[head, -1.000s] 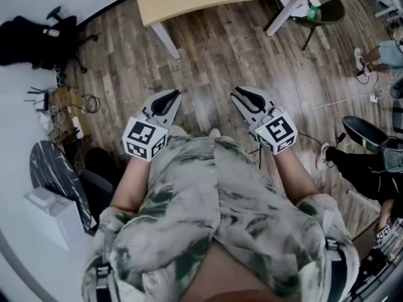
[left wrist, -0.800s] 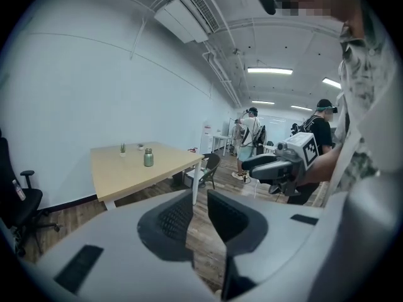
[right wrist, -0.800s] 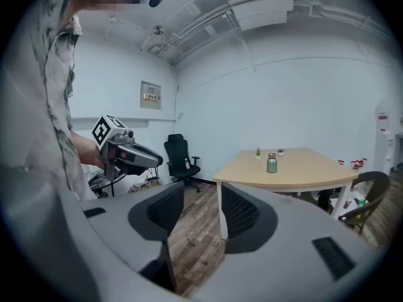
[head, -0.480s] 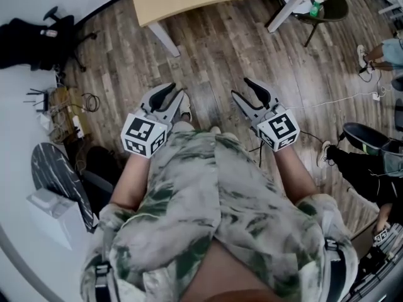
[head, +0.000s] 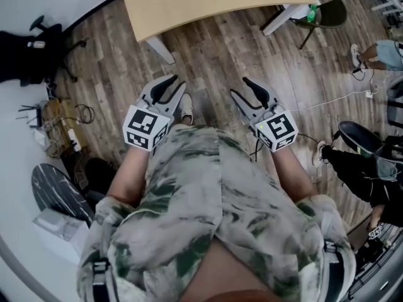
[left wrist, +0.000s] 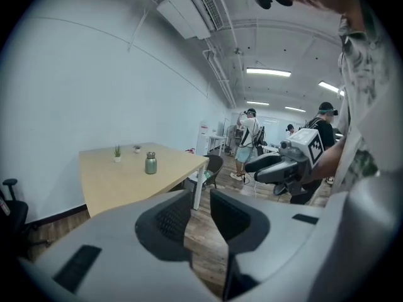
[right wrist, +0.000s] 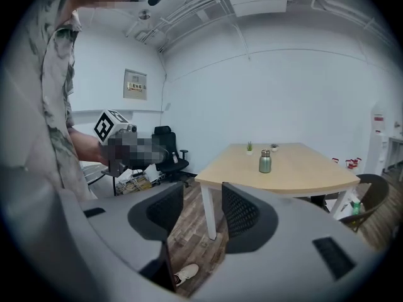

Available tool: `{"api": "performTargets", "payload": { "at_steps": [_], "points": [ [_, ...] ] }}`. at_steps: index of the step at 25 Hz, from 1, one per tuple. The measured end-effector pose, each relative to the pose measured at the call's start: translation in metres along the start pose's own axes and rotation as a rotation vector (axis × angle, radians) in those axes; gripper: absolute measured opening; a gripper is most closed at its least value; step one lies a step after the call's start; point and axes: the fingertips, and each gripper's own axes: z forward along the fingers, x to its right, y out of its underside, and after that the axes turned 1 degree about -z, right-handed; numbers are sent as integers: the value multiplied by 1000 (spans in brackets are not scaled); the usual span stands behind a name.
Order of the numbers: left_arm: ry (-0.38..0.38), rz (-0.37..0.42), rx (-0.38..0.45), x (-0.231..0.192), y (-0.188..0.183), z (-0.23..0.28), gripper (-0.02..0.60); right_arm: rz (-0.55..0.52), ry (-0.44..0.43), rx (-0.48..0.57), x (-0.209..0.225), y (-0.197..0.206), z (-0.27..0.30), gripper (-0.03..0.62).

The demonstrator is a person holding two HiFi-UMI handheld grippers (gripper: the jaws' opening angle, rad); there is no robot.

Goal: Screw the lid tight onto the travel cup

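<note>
The green travel cup (left wrist: 150, 163) stands upright with its lid on, on the light wooden table (left wrist: 119, 181), well ahead of both grippers. The right gripper view shows the same cup (right wrist: 265, 162) on the table (right wrist: 296, 168). In the head view only the table's near corner (head: 201, 5) shows, beyond my hands. My left gripper (head: 173, 85) (left wrist: 200, 200) is open, its jaws having just been opening, with nothing between them. My right gripper (head: 241, 88) (right wrist: 201, 197) is open too, also just opened wider, and empty. Both are held over the wood floor, short of the table.
Two small plant pots (left wrist: 117, 151) stand behind the cup. A black office chair (head: 31, 43) and a tangle of cables (head: 56, 118) lie at the left. Another chair (head: 327, 5) sits by the table's right leg. Several people (left wrist: 250, 137) stand at the right.
Both grippers went from shut to open. The person has walked toward the table, which now reaches lower in the head view, and both grippers have moved forward with them.
</note>
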Motion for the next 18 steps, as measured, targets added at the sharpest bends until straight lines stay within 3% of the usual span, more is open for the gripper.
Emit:
{"api": "performTargets", "payload": {
  "at_steps": [4,18],
  "points": [
    [18,35,8,-43,-20,17,92,9,22,-1,18,-19,41,206],
    [110,35,6,-165,-39,43,92,26,109,-8,49,-73,154,199]
  ]
}}
